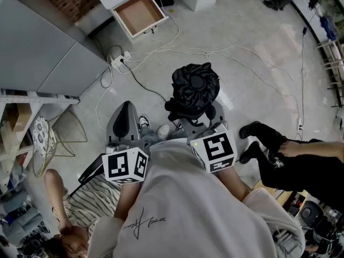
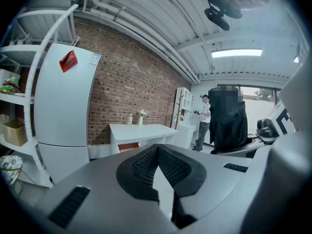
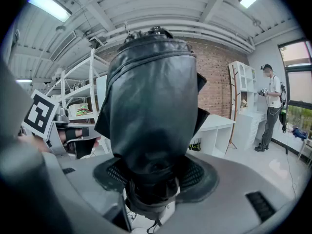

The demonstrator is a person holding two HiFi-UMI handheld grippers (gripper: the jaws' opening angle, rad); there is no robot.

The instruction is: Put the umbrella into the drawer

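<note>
A folded black umbrella point(image 1: 194, 87) stands upright in my right gripper point(image 1: 196, 113), over the grey floor. In the right gripper view the umbrella point(image 3: 151, 106) fills the middle, and the right gripper point(image 3: 153, 179) is shut on its lower end, jaws spread wide around it. My left gripper point(image 1: 128, 110) hangs beside it at the left, shut with nothing in it; its pads point(image 2: 146, 165) meet at the tips. The open drawer point(image 1: 140, 12) with a brown bottom sticks out of a white table at the far end of the floor, well ahead of both grippers. The left gripper view shows the drawer point(image 2: 127, 146) under the white table point(image 2: 141, 129).
White cables point(image 1: 177, 51) and a power strip point(image 1: 119, 58) lie on the floor between me and the drawer. A grey cabinet point(image 1: 43, 52) stands at the left, with a wire stool point(image 1: 59, 136) below it. One person point(image 1: 279, 149) sits at the right, another point(image 1: 80, 203) at the lower left.
</note>
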